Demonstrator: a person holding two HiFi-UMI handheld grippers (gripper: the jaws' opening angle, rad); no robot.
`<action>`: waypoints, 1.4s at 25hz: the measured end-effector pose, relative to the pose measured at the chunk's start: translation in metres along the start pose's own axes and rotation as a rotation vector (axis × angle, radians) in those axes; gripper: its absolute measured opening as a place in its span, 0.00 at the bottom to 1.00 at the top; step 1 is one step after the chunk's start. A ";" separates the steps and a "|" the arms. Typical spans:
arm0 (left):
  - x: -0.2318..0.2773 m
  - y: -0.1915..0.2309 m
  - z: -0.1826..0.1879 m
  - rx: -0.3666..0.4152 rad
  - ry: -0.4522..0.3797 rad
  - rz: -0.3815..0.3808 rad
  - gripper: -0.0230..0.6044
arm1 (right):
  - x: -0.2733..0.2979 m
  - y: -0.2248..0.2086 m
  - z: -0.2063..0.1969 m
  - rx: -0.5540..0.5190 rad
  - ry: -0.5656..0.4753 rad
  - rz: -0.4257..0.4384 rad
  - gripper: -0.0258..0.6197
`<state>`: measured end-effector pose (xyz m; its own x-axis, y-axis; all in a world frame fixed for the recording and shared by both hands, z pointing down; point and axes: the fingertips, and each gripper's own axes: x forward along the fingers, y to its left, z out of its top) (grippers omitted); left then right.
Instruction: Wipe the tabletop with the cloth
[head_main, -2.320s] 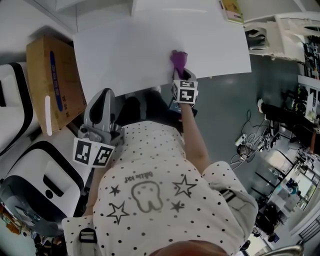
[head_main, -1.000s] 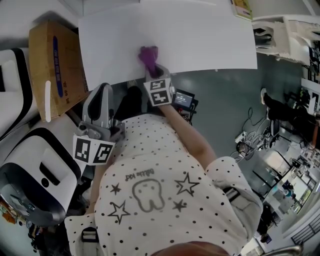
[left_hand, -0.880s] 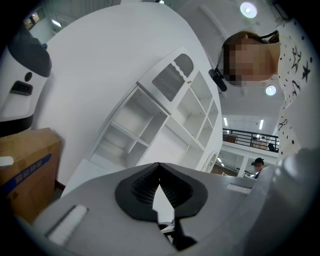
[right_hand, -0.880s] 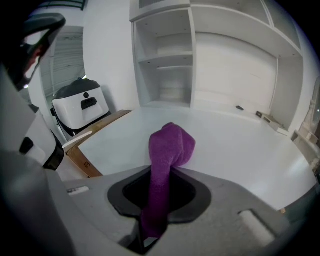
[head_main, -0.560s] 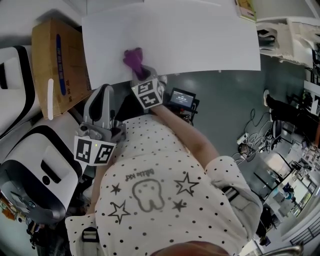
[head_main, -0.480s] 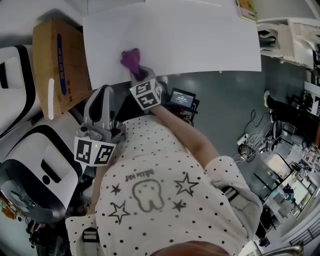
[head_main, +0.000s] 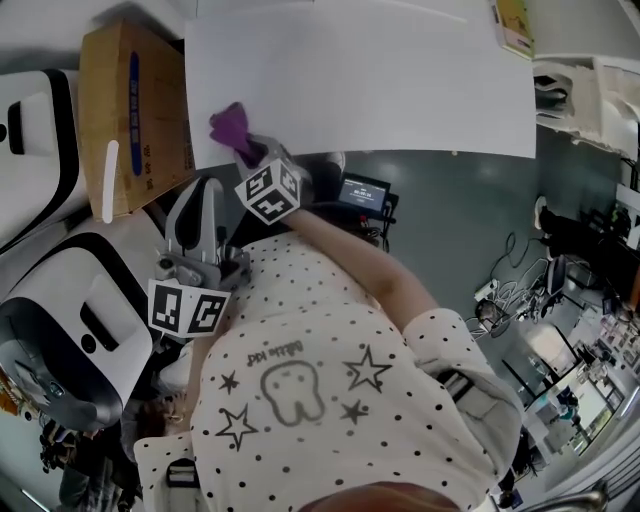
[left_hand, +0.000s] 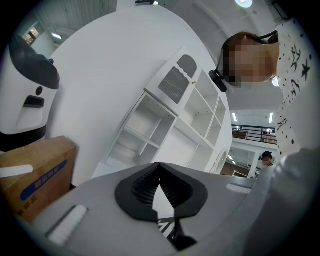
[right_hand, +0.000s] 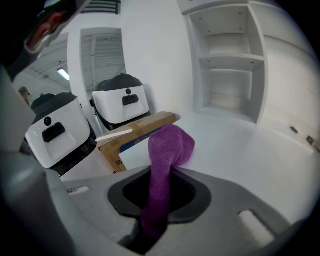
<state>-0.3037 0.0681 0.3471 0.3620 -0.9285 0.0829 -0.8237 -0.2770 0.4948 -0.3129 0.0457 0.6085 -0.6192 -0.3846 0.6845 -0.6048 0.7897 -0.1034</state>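
- Right gripper reaches over the near edge of the white table, at about 11 o'clock in the head view.
- Its fingers are clamped on the purple cloth. The right gripper view shows the cloth running down between the fingers of the right gripper, with the bunched end sticking out ahead.
- The cloth's bunched end lies on the table by the near left corner.
- A cardboard box with a blue stripe is at 9 o'clock of the cloth, just beside the table's left edge and closest to the cloth.
- Left gripper is off the table, at 6 o'clock of the cloth, held by the person's body and pointing up.
- In the left gripper view the left gripper has its fingers together at the tips, with nothing between them.
- White-and-black machines stand at 8 o'clock, and a white shelf unit is past the table.
- A small screen device sits under the table's near edge, at 3 o'clock of the right gripper.
- A booklet is at the table's far right corner, well apart from the cloth.
- Cables lie on the floor at 3 o'clock.
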 end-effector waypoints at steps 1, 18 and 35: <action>-0.003 0.003 0.001 0.001 -0.005 0.011 0.03 | 0.004 0.008 0.002 -0.019 0.001 0.021 0.13; -0.003 0.020 0.009 -0.004 -0.024 0.043 0.03 | 0.034 0.076 0.018 -0.184 0.025 0.221 0.13; 0.052 0.002 0.016 0.019 -0.025 -0.155 0.03 | -0.064 -0.048 0.060 -0.240 -0.188 -0.071 0.15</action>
<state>-0.2941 0.0156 0.3388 0.4743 -0.8803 -0.0149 -0.7670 -0.4215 0.4838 -0.2743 0.0036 0.5263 -0.6751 -0.5066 0.5363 -0.5280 0.8395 0.1283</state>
